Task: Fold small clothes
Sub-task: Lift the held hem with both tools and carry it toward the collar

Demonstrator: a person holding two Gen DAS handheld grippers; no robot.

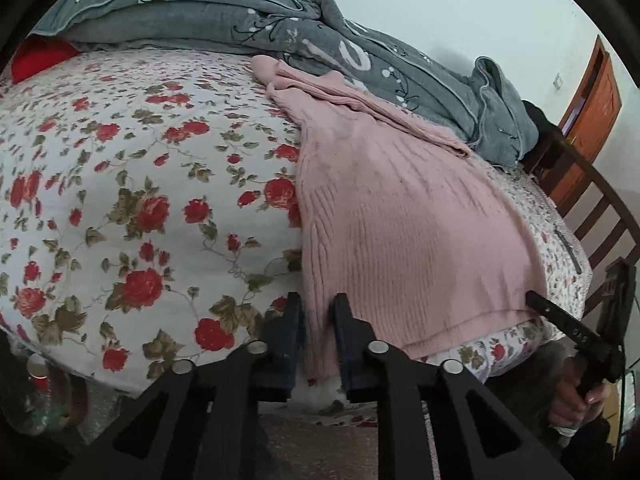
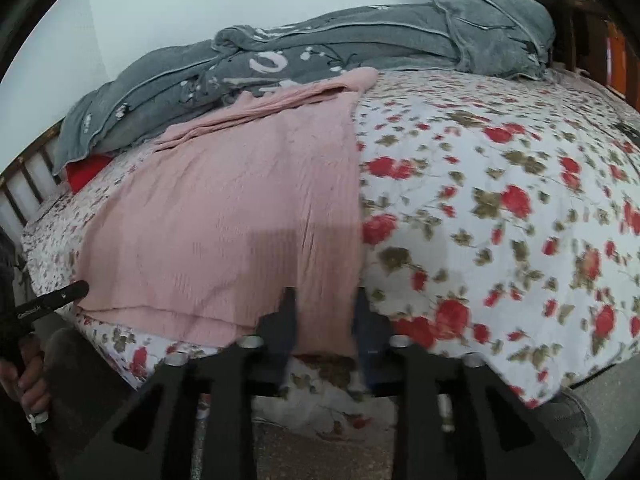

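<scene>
A pink ribbed knit sweater (image 1: 404,216) lies flat on the floral bed sheet (image 1: 132,184), its hem at the near bed edge and its sleeves bunched at the far end. My left gripper (image 1: 317,308) has its jaws around the sweater's near left hem corner, with the cloth between the fingers. In the right wrist view the sweater (image 2: 240,216) lies left of centre, and my right gripper (image 2: 324,300) has its jaws around the near right hem corner. Each gripper shows at the edge of the other's view.
A grey blanket (image 1: 224,12) is heaped along the far side of the bed against the wall, also in the right wrist view (image 2: 360,48). A red cushion (image 1: 40,58) lies at the far left. A wooden slatted bed end (image 1: 600,208) and a wooden door (image 1: 592,116) stand at the right.
</scene>
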